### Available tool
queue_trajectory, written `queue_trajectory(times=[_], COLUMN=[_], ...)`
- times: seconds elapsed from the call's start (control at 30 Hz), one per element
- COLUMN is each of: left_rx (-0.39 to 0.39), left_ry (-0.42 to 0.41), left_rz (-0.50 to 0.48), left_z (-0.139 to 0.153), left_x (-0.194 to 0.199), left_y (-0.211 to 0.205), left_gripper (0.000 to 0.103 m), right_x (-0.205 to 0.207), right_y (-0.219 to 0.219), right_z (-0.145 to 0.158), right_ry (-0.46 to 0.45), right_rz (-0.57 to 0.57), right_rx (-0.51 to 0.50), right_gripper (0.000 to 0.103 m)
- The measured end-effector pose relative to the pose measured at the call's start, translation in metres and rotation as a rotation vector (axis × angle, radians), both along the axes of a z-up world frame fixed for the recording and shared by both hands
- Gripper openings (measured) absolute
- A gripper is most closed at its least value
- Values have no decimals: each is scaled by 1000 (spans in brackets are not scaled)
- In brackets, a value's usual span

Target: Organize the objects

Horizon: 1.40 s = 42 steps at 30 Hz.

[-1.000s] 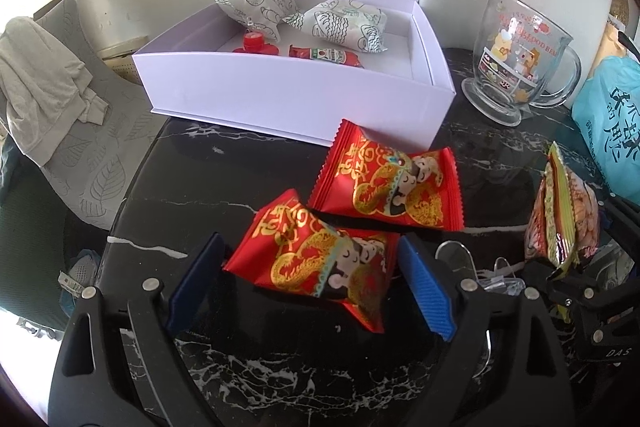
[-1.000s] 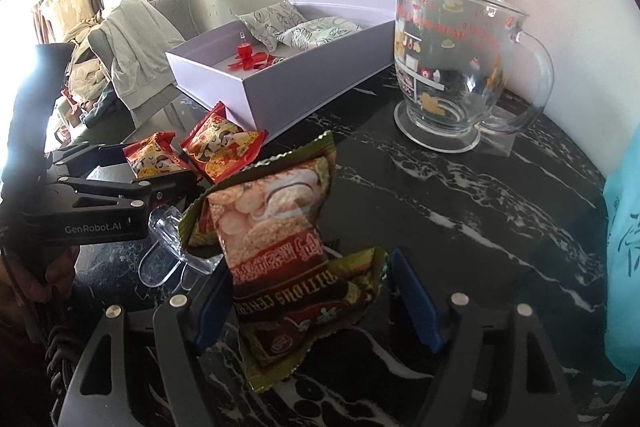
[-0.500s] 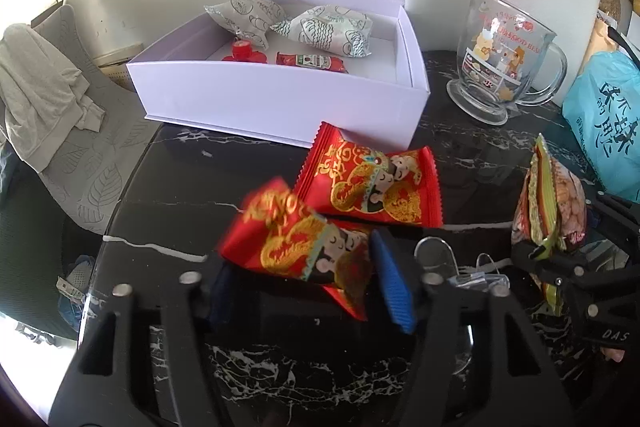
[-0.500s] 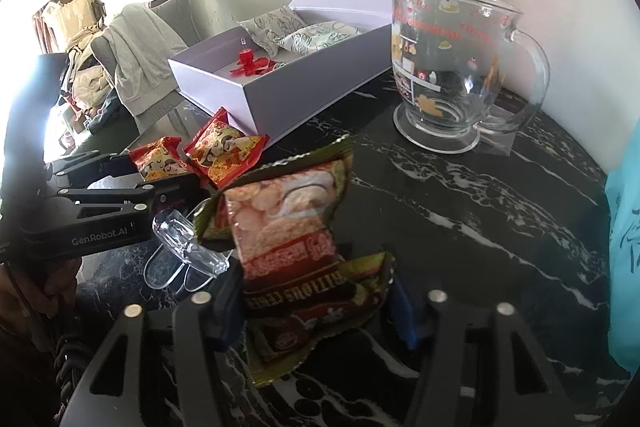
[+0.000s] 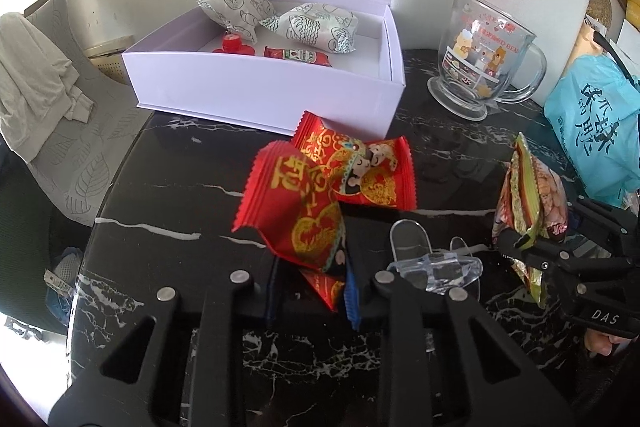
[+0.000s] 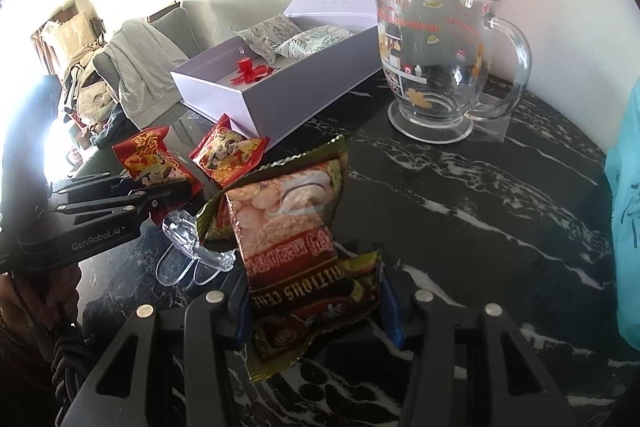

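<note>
Snack packets sit in three places. I see two pale patterned pouches, a red sachet and a small red-capped item inside the open white box, lid hinged upright. My left gripper is clamped on one crinkled red packet, tilted up off the black marble table; a second red packet lies flat just beside the box. My right gripper is closing, its blue pads pressing a glossy green-edged cereal packet held upright. A clear plastic clip lies between both grippers. The glass mug stands empty. Only the left view shows the sachet's label; only the right shows the mug's bare bottom.
</note>
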<state>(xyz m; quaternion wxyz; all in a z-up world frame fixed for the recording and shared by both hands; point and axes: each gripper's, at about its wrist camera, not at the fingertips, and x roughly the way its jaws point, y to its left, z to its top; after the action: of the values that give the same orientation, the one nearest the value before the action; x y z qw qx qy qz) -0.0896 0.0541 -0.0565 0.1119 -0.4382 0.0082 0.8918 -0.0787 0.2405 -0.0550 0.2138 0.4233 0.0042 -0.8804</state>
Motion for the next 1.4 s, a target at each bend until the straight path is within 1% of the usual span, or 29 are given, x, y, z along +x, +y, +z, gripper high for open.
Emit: queue_trajectory(times=[0.3, 0.5, 1.1, 1.4], left_rx=[-7, -9, -32, -37], left_ry=[17, 29, 111, 128], left_rz=[0, -7, -25, -35], left_z=[8, 18, 69, 85], left_x=[7, 12, 35, 38], left_y=[-5, -8, -8, -8], left_gripper=[22, 22, 22, 22], right_x=[3, 8, 37, 48], right_y=[-3, -6, -7, -9], right_z=[2, 10, 60, 82], right_ry=[1, 10, 95, 145], right_rz=[8, 17, 25, 28], right_rx=[3, 0, 2, 9], right_gripper=[50, 50, 51, 51])
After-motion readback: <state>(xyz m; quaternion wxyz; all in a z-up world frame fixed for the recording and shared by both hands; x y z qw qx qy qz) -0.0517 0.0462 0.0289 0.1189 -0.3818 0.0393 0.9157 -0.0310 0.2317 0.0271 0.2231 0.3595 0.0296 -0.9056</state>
